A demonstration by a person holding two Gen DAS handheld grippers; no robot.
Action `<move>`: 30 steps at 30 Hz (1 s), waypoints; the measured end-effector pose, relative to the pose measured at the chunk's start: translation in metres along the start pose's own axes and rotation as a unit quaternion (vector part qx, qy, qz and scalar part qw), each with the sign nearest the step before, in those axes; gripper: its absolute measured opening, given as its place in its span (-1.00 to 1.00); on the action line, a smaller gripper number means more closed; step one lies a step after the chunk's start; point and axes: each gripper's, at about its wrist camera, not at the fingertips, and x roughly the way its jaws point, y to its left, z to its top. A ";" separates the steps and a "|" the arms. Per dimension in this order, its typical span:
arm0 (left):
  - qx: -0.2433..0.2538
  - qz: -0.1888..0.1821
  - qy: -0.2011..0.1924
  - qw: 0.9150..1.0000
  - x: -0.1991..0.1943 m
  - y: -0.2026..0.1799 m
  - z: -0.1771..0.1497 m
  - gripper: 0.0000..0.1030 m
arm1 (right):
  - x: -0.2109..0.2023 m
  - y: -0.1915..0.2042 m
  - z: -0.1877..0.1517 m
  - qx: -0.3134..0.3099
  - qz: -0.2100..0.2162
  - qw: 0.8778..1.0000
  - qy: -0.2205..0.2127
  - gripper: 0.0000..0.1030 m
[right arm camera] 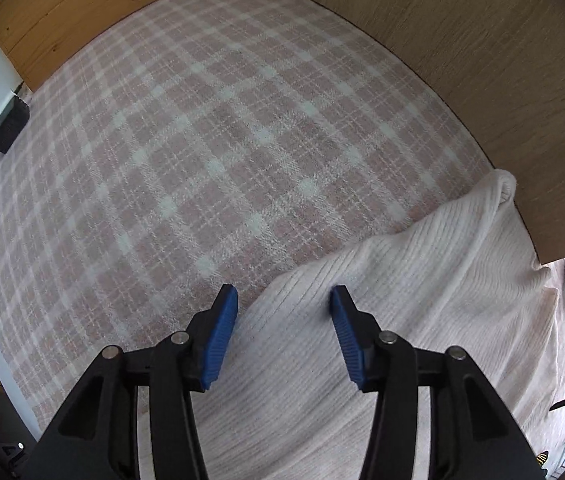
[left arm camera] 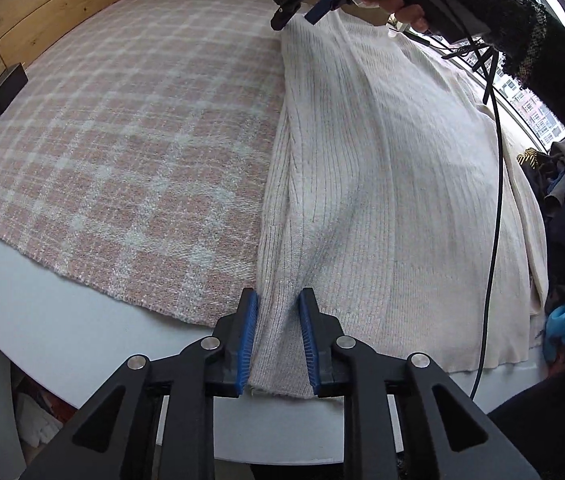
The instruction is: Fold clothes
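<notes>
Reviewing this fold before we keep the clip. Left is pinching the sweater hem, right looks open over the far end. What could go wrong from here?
1. The left gripper pinches only a narrow bunch of the cream knit sweater; a pull may stretch it or slip.
2. The right gripper is open over the sweater's edge, one finger over the plaid blanket, so closing could catch both.
3. The black cable trails across the sweater and could snag.
</notes>
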 end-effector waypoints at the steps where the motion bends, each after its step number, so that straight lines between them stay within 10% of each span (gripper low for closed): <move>1: 0.001 -0.002 -0.001 1.000 -0.001 0.001 -0.001 -0.78 | -0.001 -0.004 -0.002 0.003 -0.003 1.000 -0.005 -0.52; 7: 0.008 -0.010 -0.009 1.000 -0.016 -0.002 -0.004 -0.83 | -0.036 -0.066 -0.038 0.106 0.097 0.987 -0.071 -0.73; 16: 0.105 -0.050 -0.016 0.993 -0.050 -0.056 -0.020 -0.83 | -0.064 -0.167 -0.180 0.308 0.176 0.919 -0.174 -0.73; 23: 0.124 -0.077 0.048 0.988 -0.028 -0.078 -0.022 -0.79 | -0.029 -0.180 -0.203 0.294 0.149 0.938 -0.111 -0.56; 30: 0.096 -0.068 0.006 0.993 -0.051 -0.057 -0.011 -0.69 | -0.061 -0.171 -0.190 0.237 0.097 0.954 -0.158 -0.33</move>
